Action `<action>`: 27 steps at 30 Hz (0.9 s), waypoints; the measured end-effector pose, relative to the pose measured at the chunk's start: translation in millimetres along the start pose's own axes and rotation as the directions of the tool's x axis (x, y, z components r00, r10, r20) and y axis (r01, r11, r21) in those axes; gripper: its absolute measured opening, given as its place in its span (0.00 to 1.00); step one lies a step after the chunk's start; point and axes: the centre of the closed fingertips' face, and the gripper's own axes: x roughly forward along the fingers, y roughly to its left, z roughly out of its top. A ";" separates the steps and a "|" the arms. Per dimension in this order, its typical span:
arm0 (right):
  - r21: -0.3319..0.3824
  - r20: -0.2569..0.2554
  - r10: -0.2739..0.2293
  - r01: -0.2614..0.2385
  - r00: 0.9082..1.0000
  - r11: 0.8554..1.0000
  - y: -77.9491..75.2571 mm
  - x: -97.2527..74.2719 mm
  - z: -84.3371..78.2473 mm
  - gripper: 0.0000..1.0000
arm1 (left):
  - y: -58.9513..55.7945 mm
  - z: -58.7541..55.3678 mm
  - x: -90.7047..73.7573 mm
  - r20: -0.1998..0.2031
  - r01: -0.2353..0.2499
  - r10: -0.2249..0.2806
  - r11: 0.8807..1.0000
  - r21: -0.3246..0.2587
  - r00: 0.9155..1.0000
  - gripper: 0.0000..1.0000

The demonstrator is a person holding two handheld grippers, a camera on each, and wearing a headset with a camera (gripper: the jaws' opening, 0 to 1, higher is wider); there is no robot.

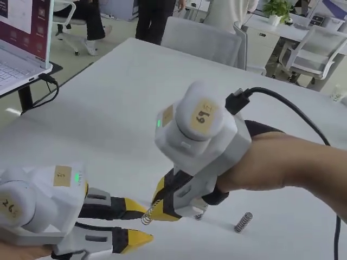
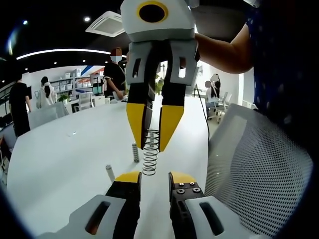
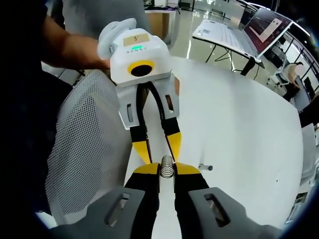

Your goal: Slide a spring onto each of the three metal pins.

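**Surface.** White table [image 1: 108, 108], matt and bare over most of its top, is running away towards the far edge.

**Room.** Open office. A laptop [image 1: 21, 43] is sitting open at the table's left corner. Grey office chairs [image 1: 314, 49] and a potted plant [image 1: 277, 10] are standing beyond, and several people are standing in the background. A mesh chair back [image 2: 254, 164] is rising close beside the table edge.

**Task items.**
- A held spring [image 1: 147, 215] is hanging between the two grippers, just above the tabletop.
- A loose spring [image 1: 243, 222] is lying on its side on the table, near the person's forearm.
- A metal pin [image 2: 109, 173] is standing upright on the table.
- An upright spring [image 2: 135, 152] is standing just behind that pin (whether a pin is inside it cannot be told).

**Grippers.**
- The right gripper [image 1: 153, 212] is pointing down and left, its yellow tips pinching the held spring.
- The left gripper [image 1: 142, 222] is facing it from the opposite side, its fingers spread apart and gripping nothing.
- A black cable [image 1: 293, 108] is trailing from the right gripper.

**Obstruction.** In the head view, the right gripper's white body is covering part of the table behind it.
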 end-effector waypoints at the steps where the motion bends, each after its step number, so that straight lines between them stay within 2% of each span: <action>1: 0.001 -0.003 -0.005 0.005 1.000 1.000 -2.1 -0.4 -0.9 0.07 | 0.9 -1.7 -0.8 -0.001 -0.005 0.005 1.000 -0.005 1.000 0.17; 10: 0.022 -0.008 -0.033 0.033 0.999 0.999 -14.7 -6.8 -5.5 0.08 | 11.9 -14.4 -11.7 -0.009 -0.063 0.063 0.998 -0.031 0.998 0.31; 15: 0.030 -0.023 -0.045 0.046 0.999 0.998 -21.8 -7.8 -9.8 0.08 | 21.6 -21.6 -15.7 -0.012 -0.116 0.116 0.992 -0.040 0.993 0.42; 17: 0.030 -0.031 -0.054 0.055 0.998 0.998 -25.5 -8.3 -11.4 0.07 | 23.0 -23.8 -16.1 -0.015 -0.124 0.123 0.991 -0.046 0.992 0.47; 27: 0.048 -0.068 -0.078 0.081 0.995 0.996 -45.8 -11.4 -17.0 0.08 | 27.1 -30.2 -18.6 -0.028 -0.165 0.164 0.985 -0.050 0.986 0.55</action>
